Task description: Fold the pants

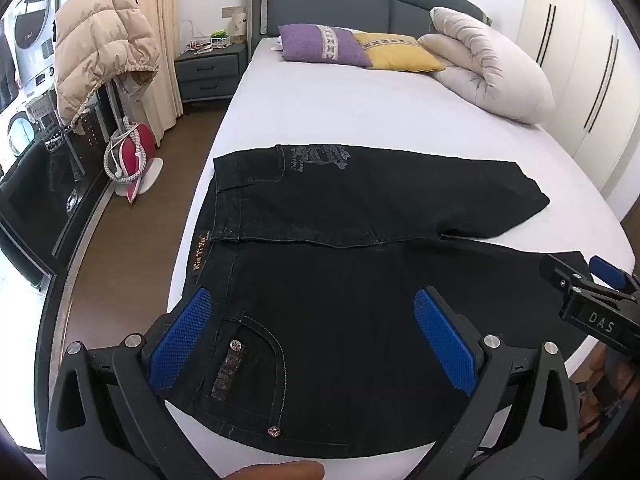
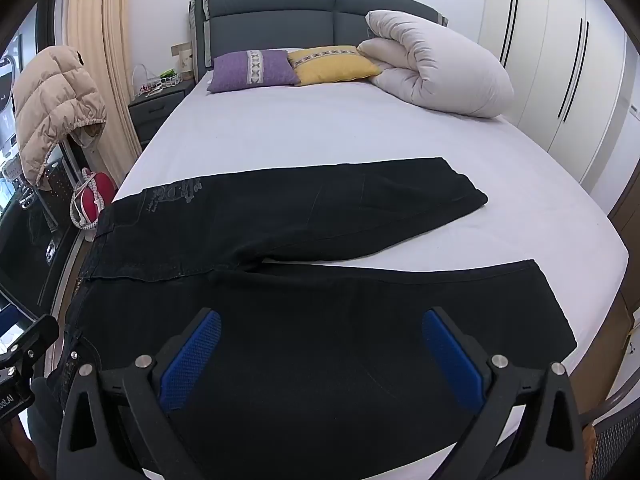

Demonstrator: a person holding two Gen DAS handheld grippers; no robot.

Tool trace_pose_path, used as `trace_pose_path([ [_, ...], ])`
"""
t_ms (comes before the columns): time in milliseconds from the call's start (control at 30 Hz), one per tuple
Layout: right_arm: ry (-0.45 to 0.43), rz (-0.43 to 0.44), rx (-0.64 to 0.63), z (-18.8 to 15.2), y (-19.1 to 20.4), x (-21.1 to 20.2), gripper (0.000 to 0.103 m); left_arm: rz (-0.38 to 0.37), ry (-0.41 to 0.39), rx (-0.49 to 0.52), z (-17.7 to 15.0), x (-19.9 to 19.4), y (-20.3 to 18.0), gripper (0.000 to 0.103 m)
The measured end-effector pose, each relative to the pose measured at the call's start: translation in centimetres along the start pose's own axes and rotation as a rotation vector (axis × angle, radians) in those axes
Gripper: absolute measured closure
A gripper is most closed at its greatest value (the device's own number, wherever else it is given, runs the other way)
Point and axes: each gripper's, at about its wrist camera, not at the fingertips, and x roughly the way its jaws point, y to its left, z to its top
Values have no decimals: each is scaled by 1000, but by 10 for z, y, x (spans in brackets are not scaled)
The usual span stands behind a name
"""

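I'm at the start: the black denim pants (image 1: 360, 280) lie flat on the white-sheeted bed (image 1: 340, 112), legs splayed. My left hand-held gripper (image 1: 316, 340) and right hand-held gripper (image 2: 320, 356) hover, jaws apart, empty. Next I should pinch the near leg's edge and carry it over the far one

Right hand-held gripper (image 2: 320, 354) hung over the near leg of the black pants (image 2: 304, 220), blue pads (image 2: 191, 364) spread wide, nothing gripped. Pants lay flat on the white bed (image 2: 320, 128), legs splayed to the right. Purple pillow (image 2: 252, 70), yellow pillow (image 2: 332, 65) and rolled duvet (image 2: 440, 68) sat by the headboard.
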Motion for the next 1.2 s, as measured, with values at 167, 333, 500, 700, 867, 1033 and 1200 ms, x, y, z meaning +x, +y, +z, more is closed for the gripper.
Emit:
trace_pose_path([
  [167,-5,-2,-5,-2,0,0,0,1,-4,2,0,-1,0,0],
  [333,-10,-1,-10,-5,-2,-1,0,-2,-2,1,0,-1,0,0],
  [500,-3,-4,-25,-3,2,-2,0,-2,-2,0,0,-1,0,0],
  [700,-2,-7,-27,-4,5,-2,0,-3,-2,0,0,-1,0,0],
  [867,-2,-6,-28,-5,3,-4,0,-3,0,0,0,-1,0,0],
  [1033,-2,-8,-28,-4,7,-2,0,-3,0,0,0,-1,0,0],
  [1200,-1,-6,-28,-4,7,-4,0,-4,1,0,-1,2,1,0],
])
